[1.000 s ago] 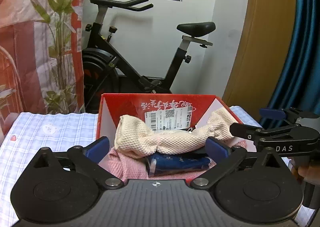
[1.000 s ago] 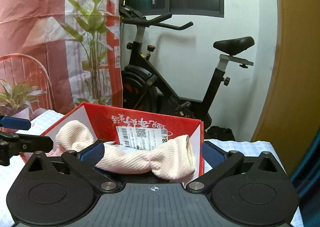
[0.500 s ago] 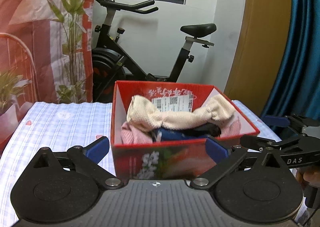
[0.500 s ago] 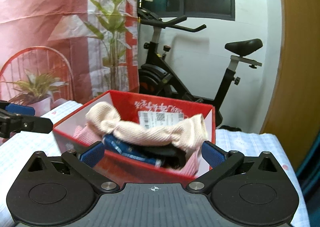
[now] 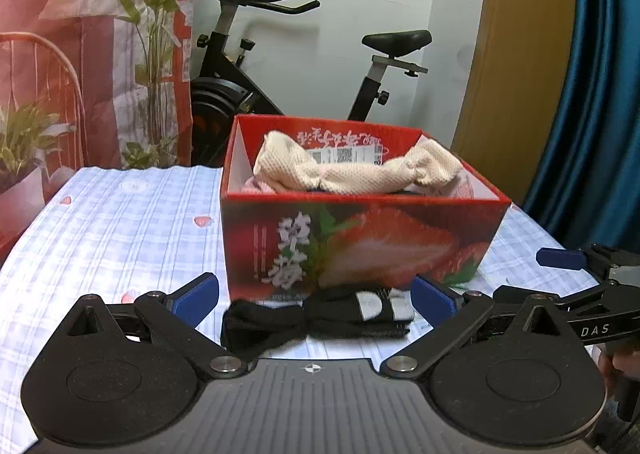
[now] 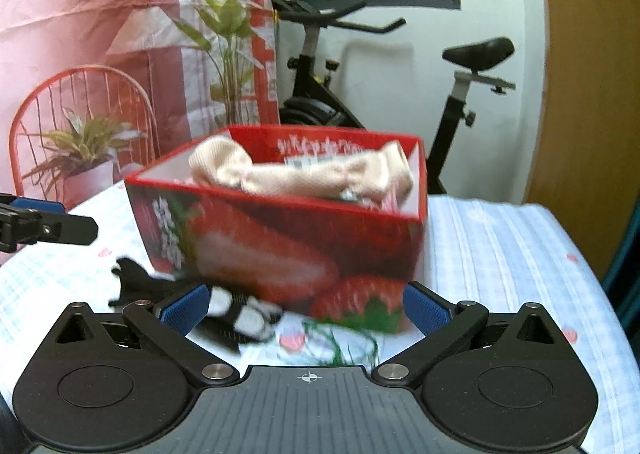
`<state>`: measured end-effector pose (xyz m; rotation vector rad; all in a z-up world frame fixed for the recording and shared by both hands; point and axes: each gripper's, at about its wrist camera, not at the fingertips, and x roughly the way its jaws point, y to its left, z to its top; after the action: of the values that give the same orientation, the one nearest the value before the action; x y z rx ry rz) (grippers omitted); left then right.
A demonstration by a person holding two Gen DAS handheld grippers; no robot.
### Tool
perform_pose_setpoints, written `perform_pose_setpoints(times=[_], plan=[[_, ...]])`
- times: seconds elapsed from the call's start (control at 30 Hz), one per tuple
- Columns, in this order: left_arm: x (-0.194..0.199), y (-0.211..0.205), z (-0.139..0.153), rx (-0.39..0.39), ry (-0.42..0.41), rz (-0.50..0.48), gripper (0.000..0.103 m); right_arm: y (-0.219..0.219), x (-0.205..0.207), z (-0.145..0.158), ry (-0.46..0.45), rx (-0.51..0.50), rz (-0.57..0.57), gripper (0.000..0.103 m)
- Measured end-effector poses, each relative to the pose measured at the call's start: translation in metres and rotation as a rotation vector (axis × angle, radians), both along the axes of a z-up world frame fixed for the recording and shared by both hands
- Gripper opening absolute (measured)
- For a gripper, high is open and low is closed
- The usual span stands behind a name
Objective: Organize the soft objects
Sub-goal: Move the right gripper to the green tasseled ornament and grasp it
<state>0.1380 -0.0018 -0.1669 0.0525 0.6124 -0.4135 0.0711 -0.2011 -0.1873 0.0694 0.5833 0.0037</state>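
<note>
Cream knotted cloth (image 5: 360,174): lying atop other fabrics inside red strawberry box (image 5: 360,242). Black sock bundle (image 5: 320,314): on checked table (image 5: 120,222), just before the box. Left hand-held gripper (image 5: 314,294): wide open, empty, flanking bundle. Right hand-held gripper (image 6: 304,302): wide open, empty.

The left gripper (image 5: 314,296) is held low and level, its blue-padded fingers (image 5: 194,294) spread wide apart with nothing clamped. The right gripper (image 6: 304,304) is likewise held level, its fingers (image 6: 424,304) parted and empty. It is seen at 3 o'clock in the left wrist view.
</note>
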Motion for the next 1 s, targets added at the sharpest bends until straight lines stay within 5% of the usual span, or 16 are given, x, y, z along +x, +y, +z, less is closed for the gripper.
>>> perform_pose_setpoints(times=[0.87,1.0], plan=[[-0.009,0.002,-0.056,-0.013,0.128,0.039,0.103,-0.033,-0.038,-0.064,0.136,0.054,-0.108,0.102],[-0.009,0.001,-0.062,-0.016,0.143,0.03,0.102,-0.03,-0.033,-0.067,0.152,0.044,-0.085,0.09]])
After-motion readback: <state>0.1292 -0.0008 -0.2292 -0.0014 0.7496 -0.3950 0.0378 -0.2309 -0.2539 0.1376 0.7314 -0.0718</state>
